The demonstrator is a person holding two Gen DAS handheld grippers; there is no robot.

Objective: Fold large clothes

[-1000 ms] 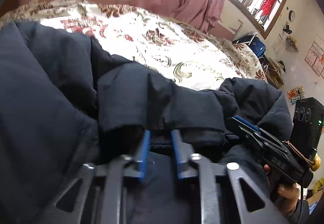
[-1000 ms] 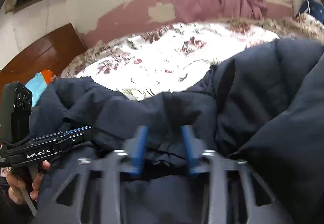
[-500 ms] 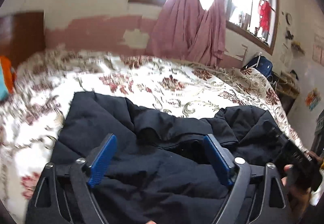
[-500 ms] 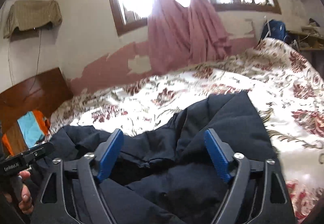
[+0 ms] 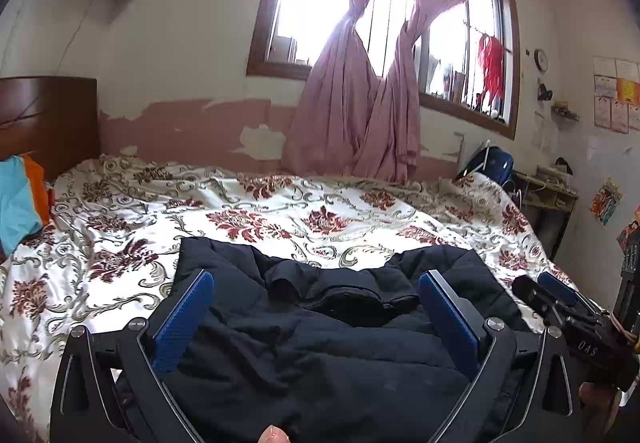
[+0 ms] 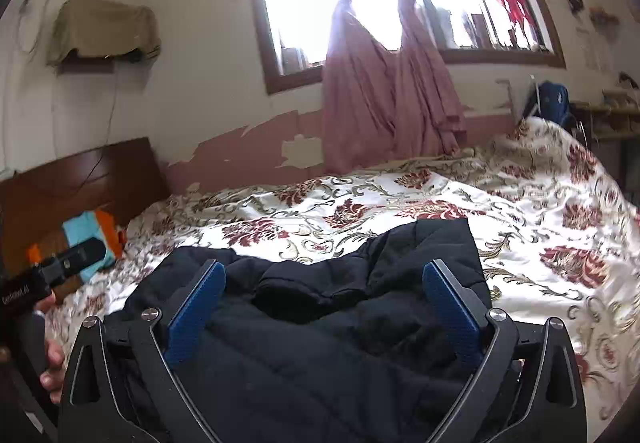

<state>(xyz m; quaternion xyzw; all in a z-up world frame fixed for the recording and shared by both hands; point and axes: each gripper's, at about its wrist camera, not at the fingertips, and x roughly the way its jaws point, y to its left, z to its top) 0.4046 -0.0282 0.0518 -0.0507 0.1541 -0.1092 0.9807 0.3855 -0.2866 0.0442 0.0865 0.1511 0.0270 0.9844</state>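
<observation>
Left gripper spread wide, blue pads far apart — nothing between them. Right gripper just the same, jaws splayed, gripping nothing. Both sit level and near, side by side, pointing far across the scene — a hand on each handle.

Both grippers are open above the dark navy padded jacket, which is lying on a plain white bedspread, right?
Not plain: both wrist views show the bedspread is white with red floral patterns. The dark navy padded jacket does lie on it, with the left gripper and right gripper open.
</observation>
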